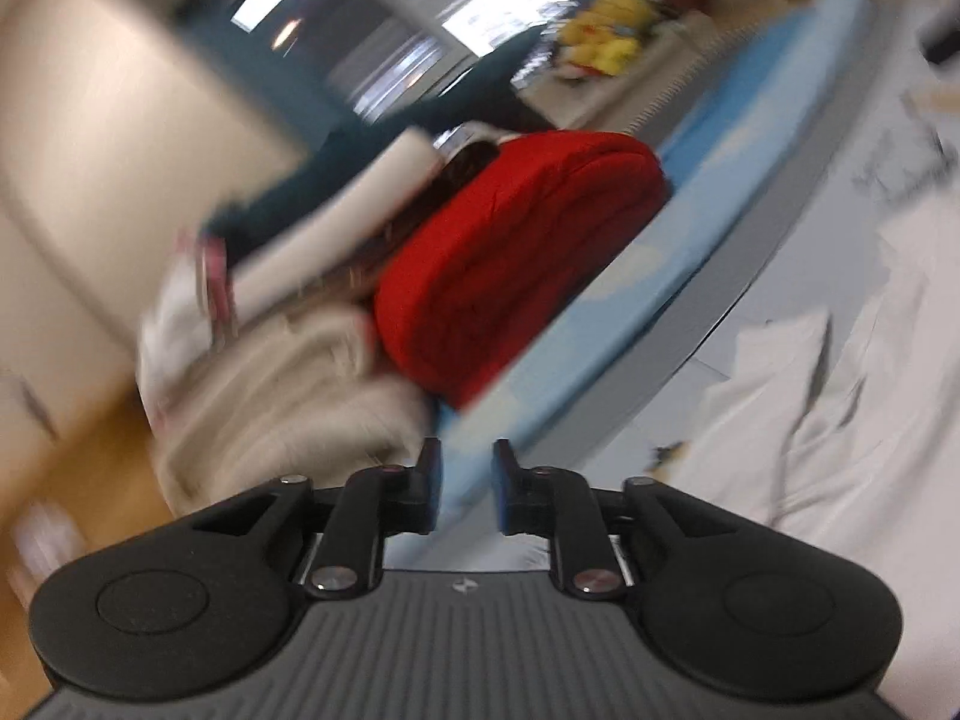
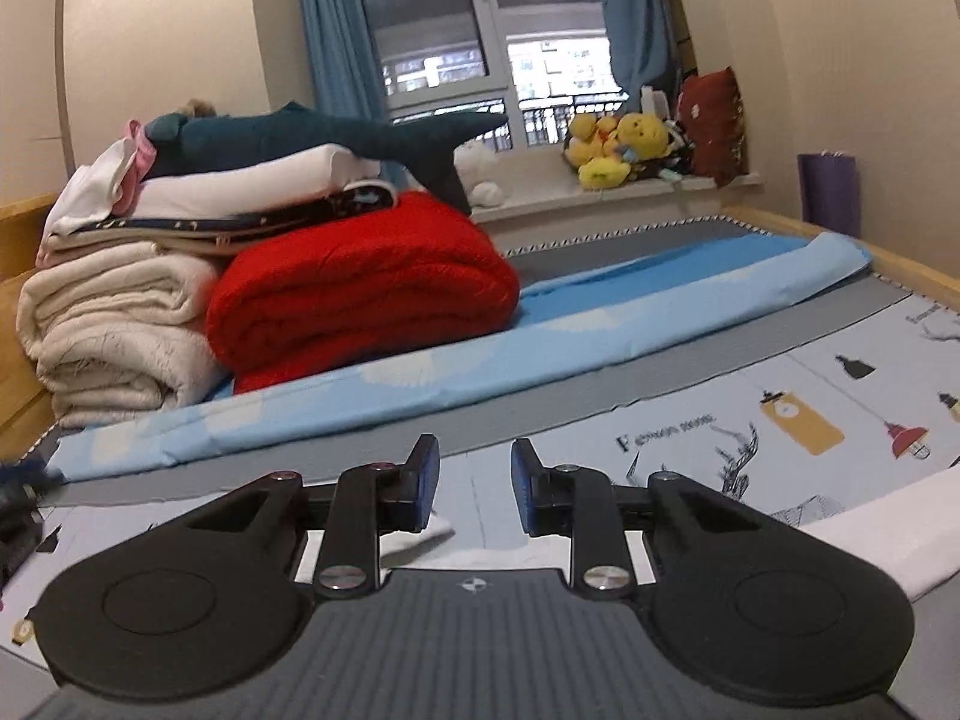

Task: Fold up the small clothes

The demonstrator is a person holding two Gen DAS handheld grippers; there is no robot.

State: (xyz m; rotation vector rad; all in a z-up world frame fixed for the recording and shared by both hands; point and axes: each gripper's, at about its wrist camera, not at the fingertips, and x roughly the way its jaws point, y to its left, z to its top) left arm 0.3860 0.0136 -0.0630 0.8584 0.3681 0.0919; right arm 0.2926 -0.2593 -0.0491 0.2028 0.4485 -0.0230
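Note:
The left wrist view is tilted and blurred. In it a white garment (image 1: pixel 810 420) lies crumpled on the printed bed sheet (image 1: pixel 750 312) to the right of my left gripper (image 1: pixel 467 462). The jaws stand a little apart, and only the blue cloth behind shows between them. In the right wrist view my right gripper (image 2: pixel 474 456) hovers low over the printed sheet (image 2: pixel 780 396), jaws narrowly apart with nothing between the pads. White fabric (image 2: pixel 870 546) lies under and beside this gripper, mostly hidden by its body.
A rolled light-blue sheet (image 2: pixel 540 330) runs across the bed. Behind it at the left stand a folded red blanket (image 2: pixel 360 300), cream blankets (image 2: pixel 114 330) and a stack topped by a shark plush (image 2: pixel 300 132). Yellow plush toys (image 2: pixel 618 144) sit on the windowsill. A wooden bed rail (image 2: pixel 900 264) borders the right.

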